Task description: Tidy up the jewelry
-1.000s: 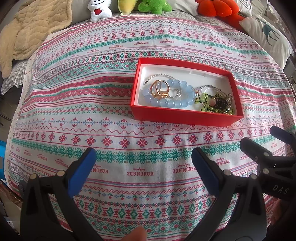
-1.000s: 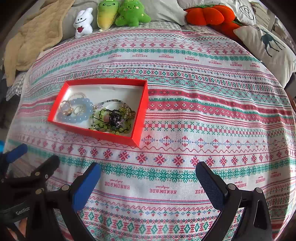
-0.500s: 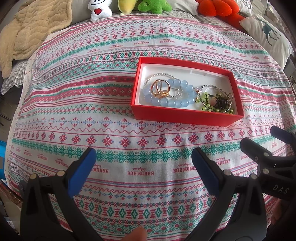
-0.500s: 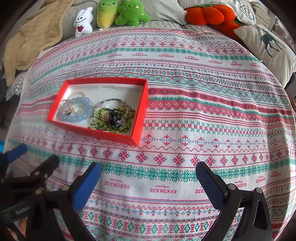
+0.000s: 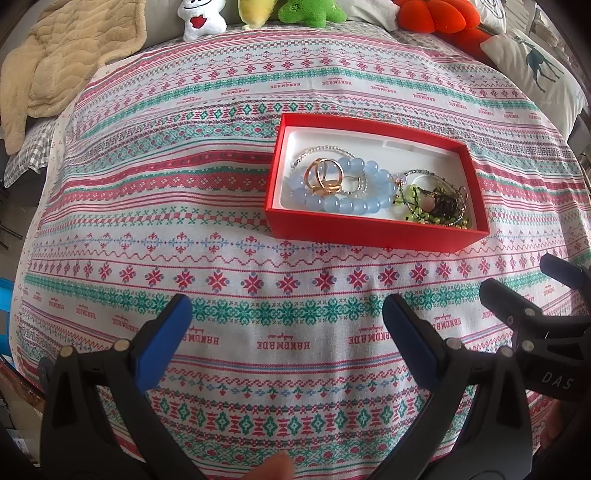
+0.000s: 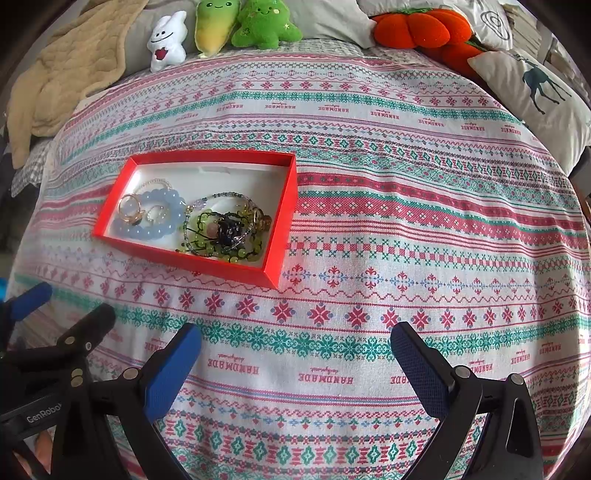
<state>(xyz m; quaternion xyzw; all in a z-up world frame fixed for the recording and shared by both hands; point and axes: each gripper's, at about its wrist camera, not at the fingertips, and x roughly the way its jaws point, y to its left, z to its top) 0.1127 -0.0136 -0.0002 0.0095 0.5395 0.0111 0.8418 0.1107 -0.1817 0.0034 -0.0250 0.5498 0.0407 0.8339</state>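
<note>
A red box (image 5: 369, 230) with a white inside sits on the patterned cloth; it also shows in the right wrist view (image 6: 282, 221). In it lie a pale blue bead bracelet (image 5: 343, 203) (image 6: 162, 230), gold rings (image 5: 323, 177) (image 6: 129, 210), a thin silver chain (image 5: 321, 149) and a tangle of green beads with a dark charm (image 5: 432, 205) (image 6: 221, 232). My left gripper (image 5: 286, 314) is open and empty, hovering in front of the box. My right gripper (image 6: 295, 343) is open and empty, to the right of the box.
The patterned cloth (image 5: 147, 184) covers a bed. Plush toys (image 6: 258, 22), an orange pumpkin cushion (image 6: 413, 26), a deer pillow (image 6: 535, 96) and a beige blanket (image 5: 62, 55) lie along the far edge. The right gripper shows at the right of the left wrist view (image 5: 535, 295).
</note>
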